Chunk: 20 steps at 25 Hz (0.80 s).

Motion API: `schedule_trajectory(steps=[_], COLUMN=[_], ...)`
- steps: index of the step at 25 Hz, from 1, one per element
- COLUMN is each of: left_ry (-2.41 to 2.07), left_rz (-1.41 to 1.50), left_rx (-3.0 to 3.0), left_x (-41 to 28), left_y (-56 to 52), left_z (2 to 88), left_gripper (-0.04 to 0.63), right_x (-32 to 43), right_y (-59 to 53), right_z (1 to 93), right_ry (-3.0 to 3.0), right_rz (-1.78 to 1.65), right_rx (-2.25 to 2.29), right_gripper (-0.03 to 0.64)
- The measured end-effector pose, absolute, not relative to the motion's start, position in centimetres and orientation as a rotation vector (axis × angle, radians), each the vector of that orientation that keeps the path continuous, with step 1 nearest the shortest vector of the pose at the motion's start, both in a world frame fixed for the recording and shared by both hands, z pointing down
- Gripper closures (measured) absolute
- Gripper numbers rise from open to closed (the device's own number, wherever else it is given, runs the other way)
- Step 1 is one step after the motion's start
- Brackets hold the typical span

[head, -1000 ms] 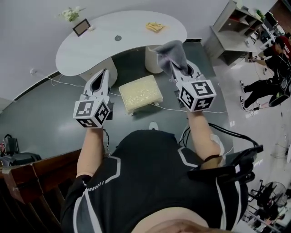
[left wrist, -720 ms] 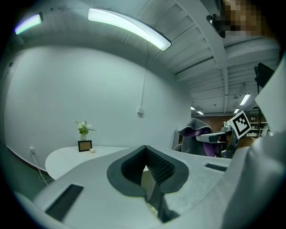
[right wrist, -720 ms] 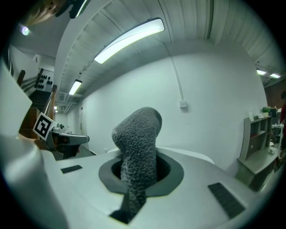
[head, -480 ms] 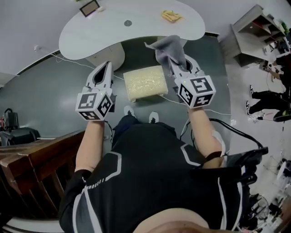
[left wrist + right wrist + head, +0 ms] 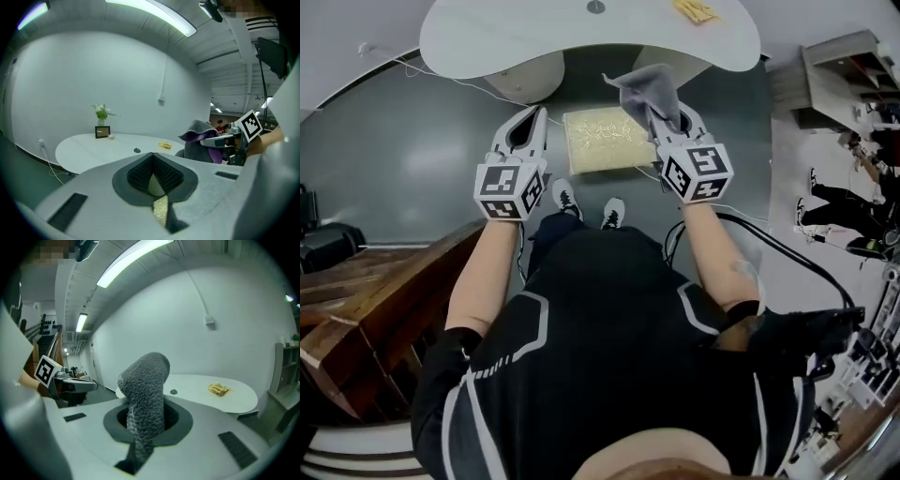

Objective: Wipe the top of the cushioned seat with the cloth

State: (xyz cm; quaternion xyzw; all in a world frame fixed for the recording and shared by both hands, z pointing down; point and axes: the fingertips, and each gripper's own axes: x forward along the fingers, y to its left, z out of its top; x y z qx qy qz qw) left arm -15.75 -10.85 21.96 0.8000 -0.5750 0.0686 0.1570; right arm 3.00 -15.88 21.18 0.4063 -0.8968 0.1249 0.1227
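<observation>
- On the floor before the white desk (image 5: 534, 42) stands the yellowish cushioned seat (image 5: 600, 141), between both tongs.
- The right tongs (image 5: 664, 120) pinch the grey cloth (image 5: 649, 86), at the seat's far right corner.
- The left tongs (image 5: 528, 127) are pressed together and hold nothing.

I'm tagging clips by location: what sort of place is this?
Likely an office or lab space: a curved white table, a shelving unit off to the right, and strip ceiling lights.

White curved table (image 5: 516, 42), grey floor (image 5: 403, 159); ceiling striplight (image 5: 154, 16)
</observation>
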Motion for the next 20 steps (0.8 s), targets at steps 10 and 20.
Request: schedule_trajectory(steps=[10, 20], left_ry=[-1.618, -1.649], left_rz=[0.198, 0.282], left_rx=[2.168, 1.954], left_x=[-21.0, -21.7], left_y=[-10.6, -9.9], left_z=[32.0, 41.1], left_gripper=[0.591, 0.591], right_x=[-6.2, -11.2], right_y=[-16.2, -16.4], right_z=[32.8, 44.4], right_ry=[-2.501, -2.417], right_rz=[0.433, 0.569], right_rx=[0.997, 0.787], right_gripper=[0.584, 0.584])
